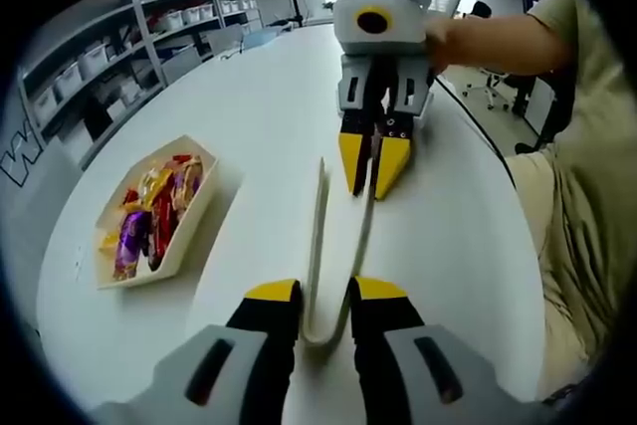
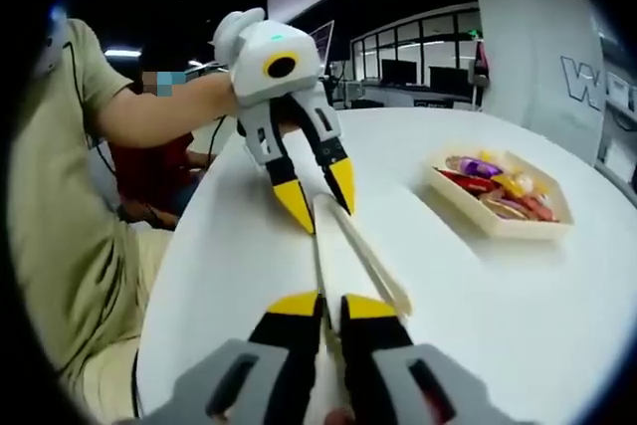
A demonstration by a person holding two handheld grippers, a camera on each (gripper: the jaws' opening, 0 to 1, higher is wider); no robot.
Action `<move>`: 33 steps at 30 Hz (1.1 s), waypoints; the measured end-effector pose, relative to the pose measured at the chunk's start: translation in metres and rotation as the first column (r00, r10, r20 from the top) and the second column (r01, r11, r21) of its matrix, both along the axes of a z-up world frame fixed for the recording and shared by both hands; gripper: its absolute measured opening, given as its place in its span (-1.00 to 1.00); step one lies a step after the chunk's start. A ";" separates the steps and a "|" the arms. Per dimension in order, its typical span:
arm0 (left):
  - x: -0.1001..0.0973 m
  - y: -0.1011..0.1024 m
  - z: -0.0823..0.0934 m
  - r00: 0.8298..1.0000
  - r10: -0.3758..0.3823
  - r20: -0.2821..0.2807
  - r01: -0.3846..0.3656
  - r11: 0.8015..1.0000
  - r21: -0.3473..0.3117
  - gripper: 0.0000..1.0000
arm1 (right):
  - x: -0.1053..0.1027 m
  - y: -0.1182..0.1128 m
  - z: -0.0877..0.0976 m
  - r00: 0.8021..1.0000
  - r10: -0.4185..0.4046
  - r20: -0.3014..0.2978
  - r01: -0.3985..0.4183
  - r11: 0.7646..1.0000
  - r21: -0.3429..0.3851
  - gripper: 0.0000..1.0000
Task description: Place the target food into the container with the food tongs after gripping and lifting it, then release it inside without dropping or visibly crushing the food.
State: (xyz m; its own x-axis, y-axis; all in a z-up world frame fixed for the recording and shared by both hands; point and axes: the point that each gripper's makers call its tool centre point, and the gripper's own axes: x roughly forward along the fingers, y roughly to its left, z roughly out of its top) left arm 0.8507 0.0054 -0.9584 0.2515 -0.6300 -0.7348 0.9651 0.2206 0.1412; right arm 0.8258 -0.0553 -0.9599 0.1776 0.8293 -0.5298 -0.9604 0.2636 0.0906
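White table [image 1: 249, 126]: round top carrying the tongs and the tray, with a person in a tan shirt sitting at its edge.
Tongs [image 1: 333, 266]: cream, lying along the table between the two grippers; arms standing slightly apart, gripping nothing.
Left gripper [image 1: 323, 291]: yellow-tipped jaws sitting on either side of the tongs' closed bend, squeezing it between them.
Right gripper [image 2: 331, 306]: jaws nearly together, pinching one arm of the tongs near its free end, while the other arm is lying just beside it.
Tray [image 1: 194, 231]: cream, six-sided, resting well apart from the tongs.
Sweets [image 1: 149, 216]: wrapped in purple, red and gold, lying piled inside the tray.
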 end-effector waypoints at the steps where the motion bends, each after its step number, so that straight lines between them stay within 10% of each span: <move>1: 0.000 0.000 0.000 1.000 0.003 0.002 -0.003 1.000 -0.002 -0.62 | -0.001 0.000 0.000 1.000 0.000 -0.001 0.000 1.000 0.002 -0.88; 14: 0.003 0.003 0.009 0.995 0.087 0.045 -0.084 0.993 -0.081 -0.40 | -0.004 -0.003 0.002 0.999 -0.039 0.015 0.039 0.999 0.026 -0.72; 33: -0.004 0.018 0.008 0.941 0.339 0.011 -0.321 0.900 -0.295 -0.16 | 0.005 -0.010 0.006 0.975 -0.210 0.073 0.203 0.974 0.096 -0.34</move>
